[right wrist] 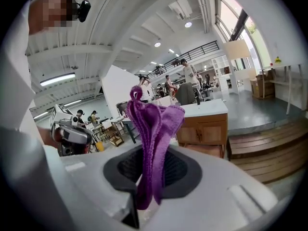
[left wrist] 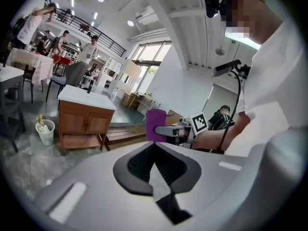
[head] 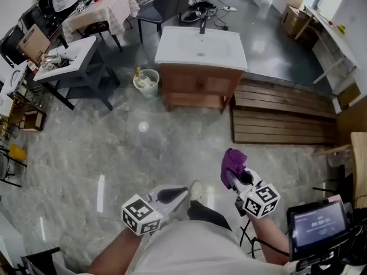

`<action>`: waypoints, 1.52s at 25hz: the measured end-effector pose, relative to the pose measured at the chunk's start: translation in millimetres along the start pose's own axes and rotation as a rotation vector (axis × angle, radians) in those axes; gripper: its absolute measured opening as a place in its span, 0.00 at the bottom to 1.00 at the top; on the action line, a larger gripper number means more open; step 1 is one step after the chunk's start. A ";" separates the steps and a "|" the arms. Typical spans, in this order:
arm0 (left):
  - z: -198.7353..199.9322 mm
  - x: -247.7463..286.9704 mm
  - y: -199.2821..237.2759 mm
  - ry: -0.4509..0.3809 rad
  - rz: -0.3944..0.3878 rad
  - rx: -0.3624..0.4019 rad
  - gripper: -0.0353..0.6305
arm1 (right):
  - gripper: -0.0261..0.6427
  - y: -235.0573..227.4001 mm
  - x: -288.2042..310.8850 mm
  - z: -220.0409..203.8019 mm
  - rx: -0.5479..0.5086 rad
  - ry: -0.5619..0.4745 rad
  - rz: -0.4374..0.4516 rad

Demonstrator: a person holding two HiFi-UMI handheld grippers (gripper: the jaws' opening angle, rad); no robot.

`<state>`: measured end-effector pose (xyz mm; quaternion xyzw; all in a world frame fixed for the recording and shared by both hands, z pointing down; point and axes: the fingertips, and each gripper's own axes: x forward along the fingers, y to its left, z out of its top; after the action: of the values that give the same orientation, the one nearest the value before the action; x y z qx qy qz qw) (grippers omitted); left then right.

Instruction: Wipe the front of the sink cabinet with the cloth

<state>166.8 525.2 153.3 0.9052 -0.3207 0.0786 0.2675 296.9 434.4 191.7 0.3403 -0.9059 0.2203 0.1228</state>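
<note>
The sink cabinet (head: 198, 86) has a wooden front and a white basin top; it stands far ahead on the grey floor, and shows too as a sink cabinet (left wrist: 84, 121) and a sink cabinet (right wrist: 204, 128). A purple cloth (head: 232, 164) sticks up from my right gripper (head: 235, 177), which is shut on it; the cloth (right wrist: 150, 143) is bunched between the jaws. My left gripper (head: 172, 196) is held low beside it, jaws together with nothing in them. Both grippers are well short of the cabinet.
A white bucket (head: 146, 82) stands left of the cabinet. A wooden slatted platform (head: 284, 116) lies to its right. A grey table (head: 71, 65) and chairs stand at the left, a person's shoe (head: 196, 191) between the grippers, a tablet (head: 318, 225) at lower right.
</note>
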 end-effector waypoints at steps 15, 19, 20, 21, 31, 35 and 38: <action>105.9 113.3 166.3 0.055 -0.090 0.022 0.06 | 0.16 -149.4 175.5 56.3 0.086 0.024 -0.045; 123.2 115.9 211.2 0.083 -0.188 0.047 0.06 | 0.16 -172.7 204.8 63.2 0.127 0.010 -0.161; 127.8 116.5 224.4 0.090 -0.211 0.053 0.06 | 0.16 -181.0 211.9 65.6 0.138 -0.001 -0.195; 131.6 118.0 239.1 0.099 -0.229 0.057 0.06 | 0.16 -190.6 220.1 68.2 0.153 -0.013 -0.226; 144.6 203.8 323.7 0.188 -0.391 0.061 0.06 | 0.16 -335.0 298.2 49.2 0.282 -0.022 -0.412; 149.7 259.2 349.4 0.177 -0.363 0.005 0.06 | 0.16 -423.9 341.4 38.2 0.329 -0.037 -0.442; 153.3 303.9 361.0 0.192 -0.352 -0.029 0.06 | 0.16 -488.5 370.6 33.2 0.332 -0.049 -0.450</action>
<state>175.2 44.4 275.8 0.9316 -0.1315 0.1121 0.3197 348.5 -118.0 454.9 0.5535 -0.7618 0.3247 0.0892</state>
